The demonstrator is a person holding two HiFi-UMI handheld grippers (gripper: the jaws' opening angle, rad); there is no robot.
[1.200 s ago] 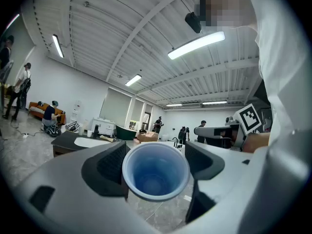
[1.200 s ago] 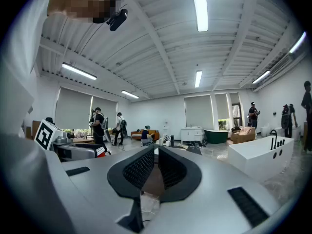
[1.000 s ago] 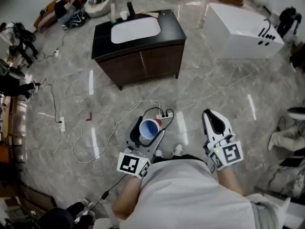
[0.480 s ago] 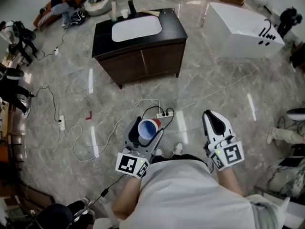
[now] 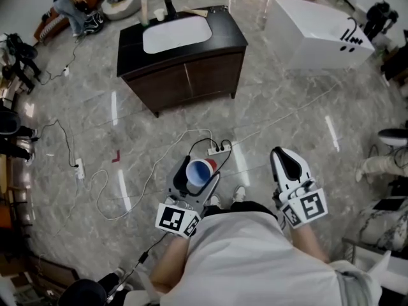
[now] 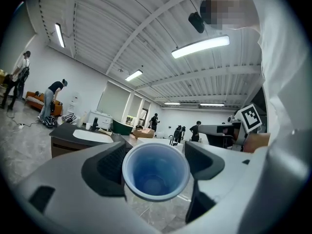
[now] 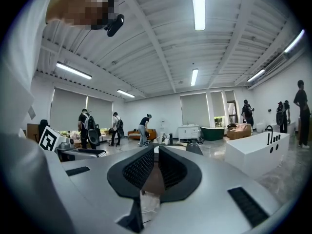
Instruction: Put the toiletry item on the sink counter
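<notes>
Head view has the left claw [image 5: 199, 176] pinching a blue cup [image 5: 201, 171] between its pads. The claw is held level above the floor, and the cup's open mouth shows with nothing inside that I can see. The sink counter [image 5: 131, 46] is well ahead of that claw's tips and a bit to their left, with a white basin in the top and a few small things at its far edge. A power strip [image 5: 218, 150] and its cables lie on the floor just past the tips. Over on the right, the right claw [image 5: 285, 160] is pressed together with nothing in it, and a white tub [image 5: 312, 34] sits far ahead of it.

So I'd call this the carry stage: cup grabbed, not delivered. Next move is basically walking it over without snagging those cables, then lowering it onto a bare bit of countertop before letting go.
</notes>
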